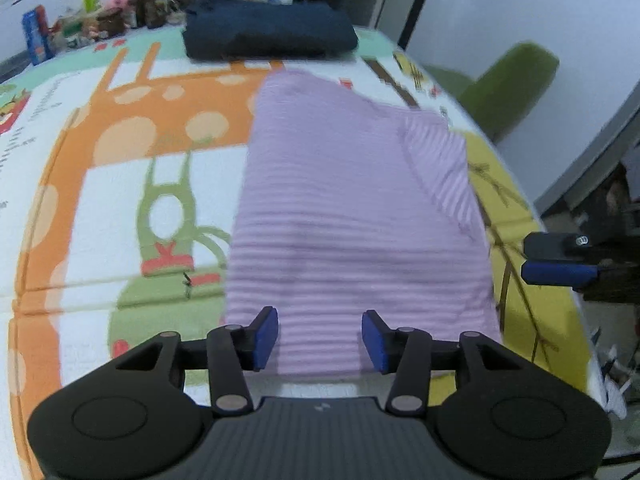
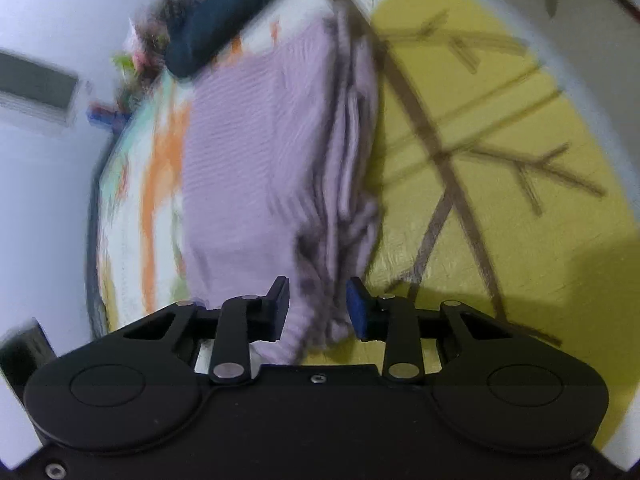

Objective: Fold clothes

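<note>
Lilac garment (image 1: 352, 208) folded on mat (image 1: 100, 200), left tool (image 1: 320, 340) released, right tool (image 2: 316, 308) released astride its edge

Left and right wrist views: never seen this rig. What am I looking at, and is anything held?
There is no robot arm: a person holds a two-finger gripper in each hand, and each gripper carries a fisheye camera that looks along its fingers.

The left wrist view shows the left gripper, jaws apart, over the near edge of a lilac striped garment. The garment lies partly folded on a cartoon play mat, with a folded dark blue garment beyond it. The right gripper shows at the right edge.

The right wrist view is blurred. The right gripper has the garment's bunched edge between its open jaws; nothing is clearly clamped.
</note>
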`<state>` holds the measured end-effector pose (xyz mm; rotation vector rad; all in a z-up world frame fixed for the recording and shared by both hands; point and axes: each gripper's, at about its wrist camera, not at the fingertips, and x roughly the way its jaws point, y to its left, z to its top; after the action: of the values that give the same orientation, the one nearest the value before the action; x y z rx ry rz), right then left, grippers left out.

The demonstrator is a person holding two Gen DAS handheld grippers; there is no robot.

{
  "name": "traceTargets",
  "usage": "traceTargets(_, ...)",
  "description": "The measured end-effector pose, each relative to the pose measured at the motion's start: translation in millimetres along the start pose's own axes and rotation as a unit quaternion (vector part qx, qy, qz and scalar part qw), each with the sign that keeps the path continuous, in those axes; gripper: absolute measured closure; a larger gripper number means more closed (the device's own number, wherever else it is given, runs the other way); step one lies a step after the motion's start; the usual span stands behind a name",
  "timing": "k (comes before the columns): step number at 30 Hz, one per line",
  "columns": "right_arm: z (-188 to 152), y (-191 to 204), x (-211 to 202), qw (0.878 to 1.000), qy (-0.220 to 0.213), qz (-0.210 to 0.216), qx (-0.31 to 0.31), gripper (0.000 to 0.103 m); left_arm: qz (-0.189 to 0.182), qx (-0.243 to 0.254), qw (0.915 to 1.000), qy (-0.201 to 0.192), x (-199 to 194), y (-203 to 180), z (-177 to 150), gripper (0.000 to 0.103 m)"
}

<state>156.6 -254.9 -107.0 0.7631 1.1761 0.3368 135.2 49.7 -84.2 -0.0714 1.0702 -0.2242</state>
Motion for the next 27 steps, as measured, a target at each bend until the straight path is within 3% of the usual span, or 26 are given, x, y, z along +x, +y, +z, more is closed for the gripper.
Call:
traceTargets(1, 0, 2, -7, 1.0, -0.014, 0.027, 0.006, 0.071, 0.005, -0.001, 1.0, -0.003, -1, 3, 3, 0.054)
traceTargets(4, -4, 7, 15, 0.994, 0.013, 0.099, 0.039, 0.069, 0.028, -0.009, 0.9996, 0.005, 1, 14, 12, 0.054)
traceTargets(7, -12, 22, 58, 0.994, 0.041, 0.092, 0.049, 0.068, 0.045, -0.011, 0.9989, 0.003, -1, 25, 14, 0.054)
traceTargets(12, -30, 38, 110, 0.984, 0.073, 0.139, 0.089, 0.068, 0.064, -0.043, 0.997, -0.004, -4, 55, 9, 0.054)
traceTargets(15, -34, 42, 116, 0.992, 0.063, 0.084, 0.074, 0.069, 0.07, -0.058, 0.9958, 0.009, 2, 67, 3, 0.054)
traceTargets(17, -33, 41, 113, 0.995, 0.052, 0.05, 0.062, 0.077, 0.063, -0.064, 0.9959, 0.014, 3, 69, -2, 0.054)
traceTargets(21, -27, 40, 98, 0.998, 0.024, 0.018, 0.053, 0.076, 0.035, -0.052, 0.9981, 0.001, 2, 61, -9, 0.054)
traceTargets(25, -23, 42, 90, 0.999, 0.012, 0.021, 0.042, 0.07, 0.036, -0.013, 0.9992, 0.009, 14, 42, -11, 0.053)
traceTargets(27, -18, 35, 95, 0.999, 0.015, -0.002, 0.048, 0.079, 0.046, -0.003, 0.9988, 0.019, 22, 36, -13, 0.051)
